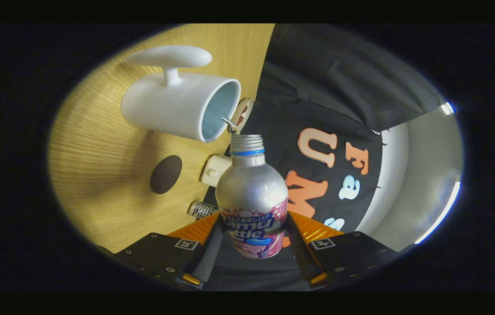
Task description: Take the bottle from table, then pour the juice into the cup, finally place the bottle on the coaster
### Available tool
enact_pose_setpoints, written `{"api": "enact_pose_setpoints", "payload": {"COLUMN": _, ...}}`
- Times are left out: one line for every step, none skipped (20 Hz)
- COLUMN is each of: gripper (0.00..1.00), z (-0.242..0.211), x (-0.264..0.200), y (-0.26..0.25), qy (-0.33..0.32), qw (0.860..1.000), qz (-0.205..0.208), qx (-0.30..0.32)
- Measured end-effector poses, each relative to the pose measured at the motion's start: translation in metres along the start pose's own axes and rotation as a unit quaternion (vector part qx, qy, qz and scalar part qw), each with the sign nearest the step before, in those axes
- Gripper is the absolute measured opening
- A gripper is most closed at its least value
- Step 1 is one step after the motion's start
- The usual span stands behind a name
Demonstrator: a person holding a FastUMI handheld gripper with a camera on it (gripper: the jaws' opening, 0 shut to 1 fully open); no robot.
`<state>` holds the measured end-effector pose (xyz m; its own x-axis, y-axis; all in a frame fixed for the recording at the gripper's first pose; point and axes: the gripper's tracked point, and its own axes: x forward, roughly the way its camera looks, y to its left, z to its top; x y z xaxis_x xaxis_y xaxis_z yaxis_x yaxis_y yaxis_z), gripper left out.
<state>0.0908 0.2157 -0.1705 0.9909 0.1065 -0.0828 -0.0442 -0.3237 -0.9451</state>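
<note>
My gripper (254,229) is shut on a silver bottle (251,188) with a pink and blue label, both fingers pressing its lower body. The bottle is capless and tipped over with the gripper, its threaded neck pointing at the rim of a white cup (177,105) with a pale blue inside. A thin dribble of liquid (230,124) leaves the bottle's mouth right at the cup's rim. The cup has a flat white handle on its far side. A dark brown round coaster (165,174) lies on the wooden table (99,153), beside the cup and apart from it.
A small white cap-like object (214,169) sits near the table's edge, close to the bottle's shoulder. A striped metallic item (203,209) lies near my left finger. A round tin-like object (243,113) peeks out behind the cup. The booth's black cloth wall hangs beyond the table.
</note>
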Motion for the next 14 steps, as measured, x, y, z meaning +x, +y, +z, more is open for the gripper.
{"api": "enact_pose_setpoints", "payload": {"gripper": 0.77, "z": 0.001, "x": -0.001, "y": -0.001, "qy": 0.000, "qw": 1.000, "qz": -0.001, "qx": -0.002}}
{"api": "enact_pose_setpoints", "payload": {"gripper": 0.77, "z": 0.001, "x": -0.001, "y": 0.000, "qy": -0.001, "qw": 1.000, "qz": -0.002, "qx": -0.004}}
{"api": "enact_pose_setpoints", "payload": {"gripper": 0.77, "z": 0.001, "x": 0.002, "y": -0.002, "qy": -0.002, "qw": 1.000, "qz": -0.003, "qx": -0.007}}
{"api": "enact_pose_setpoints", "payload": {"gripper": 0.77, "z": 0.000, "x": 0.002, "y": -0.005, "qy": -0.002, "qw": 1.000, "qz": -0.005, "qx": -0.009}}
{"api": "enact_pose_setpoints", "payload": {"gripper": 0.77, "z": 0.000, "x": 0.002, "y": -0.008, "qy": -0.003, "qw": 1.000, "qz": -0.006, "qx": -0.011}}
{"api": "enact_pose_setpoints", "payload": {"gripper": 0.77, "z": 0.000, "x": 0.001, "y": -0.010, "qy": -0.004, "qw": 1.000, "qz": -0.007, "qx": -0.013}}
{"api": "enact_pose_setpoints", "payload": {"gripper": 0.77, "z": 0.001, "x": 0.002, "y": -0.011, "qy": -0.005, "qw": 1.000, "qz": -0.008, "qx": -0.014}}
{"api": "enact_pose_setpoints", "payload": {"gripper": 0.77, "z": 0.001, "x": 0.002, "y": -0.012, "qy": -0.007, "qw": 1.000, "qz": -0.008, "qx": -0.016}}
{"api": "enact_pose_setpoints", "payload": {"gripper": 0.77, "z": 0.000, "x": 0.003, "y": -0.012, "qy": -0.009, "qw": 1.000, "qz": -0.008, "qx": -0.020}}
{"api": "enact_pose_setpoints", "payload": {"gripper": 0.77, "z": 0.001, "x": 0.001, "y": -0.015, "qy": -0.010, "qw": 1.000, "qz": -0.011, "qx": -0.024}}
{"api": "enact_pose_setpoints", "payload": {"gripper": 0.77, "z": 0.001, "x": 0.001, "y": -0.017, "qy": -0.011, "qw": 0.999, "qz": -0.012, "qx": -0.028}}
{"api": "enact_pose_setpoints", "payload": {"gripper": 0.77, "z": 0.001, "x": 0.000, "y": -0.018, "qy": -0.012, "qw": 0.999, "qz": -0.012, "qx": -0.030}}
{"api": "enact_pose_setpoints", "payload": {"gripper": 0.77, "z": -0.001, "x": 0.003, "y": -0.019, "qy": -0.012, "qw": 0.999, "qz": -0.013, "qx": -0.031}}
{"api": "enact_pose_setpoints", "payload": {"gripper": 0.77, "z": 0.000, "x": 0.003, "y": -0.022, "qy": -0.013, "qw": 0.999, "qz": -0.015, "qx": -0.034}}
